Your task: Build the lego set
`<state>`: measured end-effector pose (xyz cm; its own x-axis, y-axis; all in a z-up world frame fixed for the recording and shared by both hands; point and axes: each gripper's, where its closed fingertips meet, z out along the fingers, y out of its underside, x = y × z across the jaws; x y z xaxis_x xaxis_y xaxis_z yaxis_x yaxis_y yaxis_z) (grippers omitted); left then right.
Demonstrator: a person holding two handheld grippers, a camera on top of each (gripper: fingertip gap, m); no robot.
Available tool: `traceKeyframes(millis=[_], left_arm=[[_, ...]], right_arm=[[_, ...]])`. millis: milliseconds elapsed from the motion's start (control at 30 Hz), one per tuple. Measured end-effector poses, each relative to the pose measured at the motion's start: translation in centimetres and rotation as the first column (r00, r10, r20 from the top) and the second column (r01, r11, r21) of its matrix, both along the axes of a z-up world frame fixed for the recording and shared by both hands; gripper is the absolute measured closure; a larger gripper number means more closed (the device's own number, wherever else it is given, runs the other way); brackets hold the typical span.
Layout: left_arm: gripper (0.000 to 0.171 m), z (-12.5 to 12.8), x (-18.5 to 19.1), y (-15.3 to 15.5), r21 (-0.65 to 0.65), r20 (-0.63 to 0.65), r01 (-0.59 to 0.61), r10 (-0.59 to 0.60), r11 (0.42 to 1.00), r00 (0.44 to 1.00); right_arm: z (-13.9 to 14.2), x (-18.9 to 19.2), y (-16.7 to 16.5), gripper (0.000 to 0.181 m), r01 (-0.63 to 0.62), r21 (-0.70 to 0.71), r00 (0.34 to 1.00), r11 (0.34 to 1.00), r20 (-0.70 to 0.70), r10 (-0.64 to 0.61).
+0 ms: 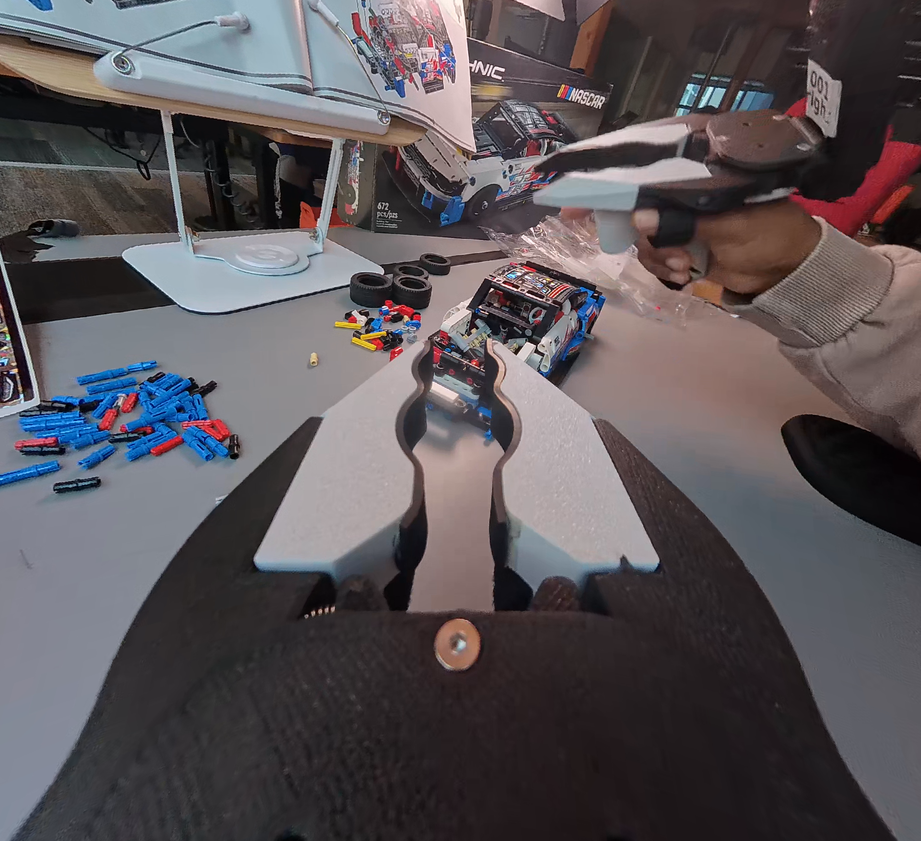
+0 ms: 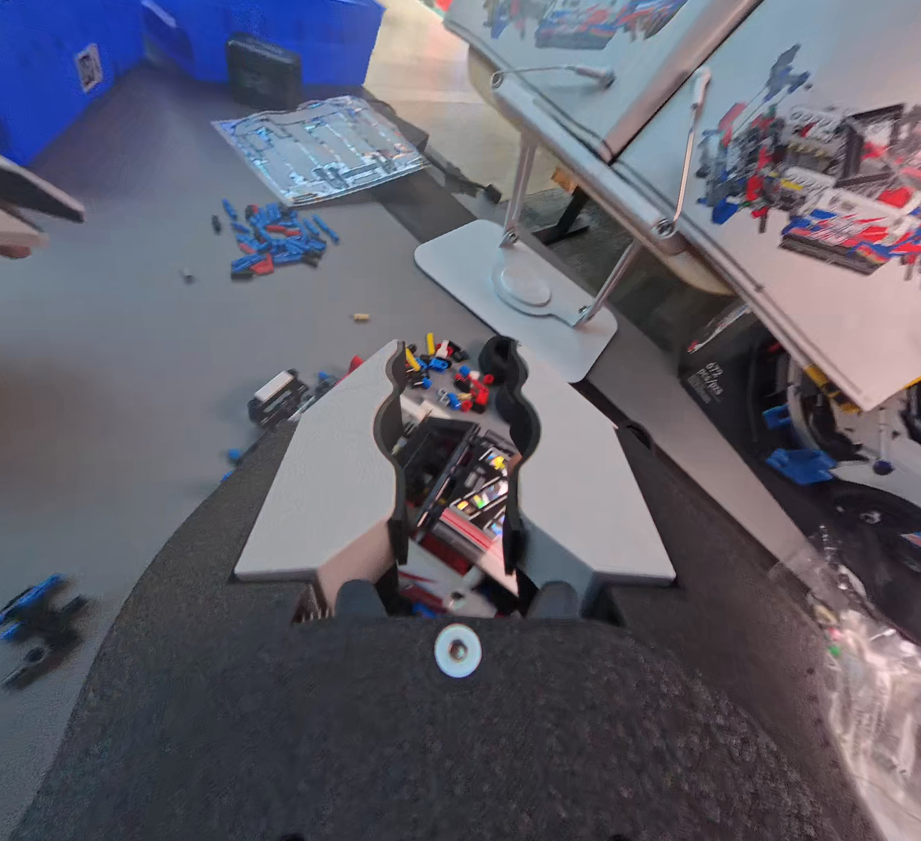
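Car point(image 1: 518, 324), part-built and wheel-less, sits mid-table point(image 1: 697, 418) just ahead of the left tool point(image 1: 456, 354), whose jaws stand apart around nothing. The right tool point(image 2: 456, 359) hangs above the car, aimed toward the small mixed parts point(image 2: 448, 383) beyond it, also parted and empty; in the left view it looks only narrowly open. Its view is blurred, so it seems to be on the move. The next step is probably a pick from those parts or the tyres point(image 1: 393, 286). To do it well, check the booklet point(image 1: 388, 40) on its stand, come down over one lone piece rather than the heap, and steady the car with the left tool before pressing anything in. The blue pins point(image 1: 124, 413) lie well off to the left.
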<state>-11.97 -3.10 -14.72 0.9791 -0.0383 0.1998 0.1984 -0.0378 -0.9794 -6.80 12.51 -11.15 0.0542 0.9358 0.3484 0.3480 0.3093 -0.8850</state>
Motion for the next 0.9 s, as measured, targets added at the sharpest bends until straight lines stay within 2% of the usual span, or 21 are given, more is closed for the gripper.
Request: traceKeyframes(millis=[67,167,233,300,400,533,767,900], left_arm=[[0.153,-0.1,-0.1,0.0,-0.003,0.003,-0.004,0.004,1.000,1.000],[0.153,-0.2,-0.2,0.0,-0.008,0.001,-0.003,0.003,1.000,1.000],[0.153,-0.2,-0.2,0.0,-0.007,0.001,0.000,0.000,1.000,1.000],[0.153,-0.3,-0.2,0.0,-0.010,-0.001,-0.001,0.001,1.000,1.000],[0.153,-0.5,-0.4,0.1,-0.019,-0.002,-0.003,0.003,1.000,1.000],[0.154,-0.9,-0.5,0.2,-0.031,-0.007,-0.004,0.004,1.000,1.000],[0.154,-1.6,-0.4,0.4,-0.057,-0.025,-0.003,0.001,0.998,1.000],[0.154,-1.5,-0.8,0.3,-0.054,-0.035,-0.019,0.017,0.998,0.999]], right_arm=[[2.7,-1.9,3.7,0.153,0.108,0.059,0.993,0.992,-0.058,-0.105],[5.5,-3.9,12.1,0.163,0.333,0.078,0.938,0.940,-0.129,-0.322],[5.3,-5.3,16.7,0.168,0.406,0.095,0.911,0.909,-0.119,-0.394],[4.3,-7.2,18.7,0.173,0.392,0.133,0.919,0.910,-0.101,-0.381],[2.4,-9.0,20.2,0.177,0.386,0.110,0.922,0.916,-0.072,-0.380],[2.4,-9.9,21.1,0.181,0.365,0.181,0.930,0.913,-0.112,-0.350],[2.2,-11.4,23.8,0.181,0.362,0.177,0.932,0.915,-0.069,-0.355],[2.3,-11.4,23.9,0.181,0.363,0.172,0.931,0.916,-0.043,-0.361]])
